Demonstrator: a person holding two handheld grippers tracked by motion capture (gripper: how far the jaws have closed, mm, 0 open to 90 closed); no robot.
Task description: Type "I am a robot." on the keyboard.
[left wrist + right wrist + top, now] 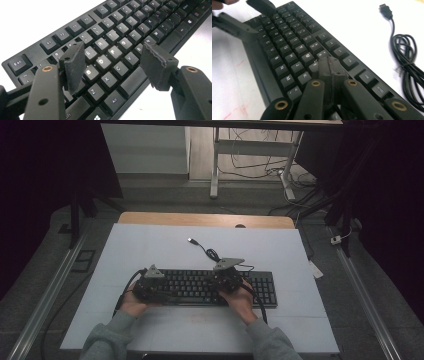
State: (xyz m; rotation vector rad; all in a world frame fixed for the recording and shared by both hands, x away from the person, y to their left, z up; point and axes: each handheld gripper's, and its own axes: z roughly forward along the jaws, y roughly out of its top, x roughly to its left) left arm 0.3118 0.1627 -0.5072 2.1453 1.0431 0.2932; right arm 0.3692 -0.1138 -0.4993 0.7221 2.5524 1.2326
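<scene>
A black keyboard (pixel 200 287) lies on the white table top (pixel 150 250), its coiled cable (pixel 211 254) ending in a loose USB plug (pixel 191 240) behind it. My left gripper (pixel 150 282) hovers over the keyboard's left end. In the left gripper view, my left gripper (pixel 113 52) stands open above the keyboard (pixel 130 22), around the D and F keys, holding nothing. My right gripper (pixel 225 275) is over the middle-right keys. In the right gripper view, my right gripper (pixel 330 62) is shut, tips together on the keyboard (pixel 287 37) just right of the U key.
The coiled cable (pixel 407 55) and its plug (pixel 386 11) lie on the table right of the keyboard in the right gripper view. A wooden strip (pixel 205 219) edges the far side of the table. Desk legs and loose wires (pixel 250 165) are on the floor beyond.
</scene>
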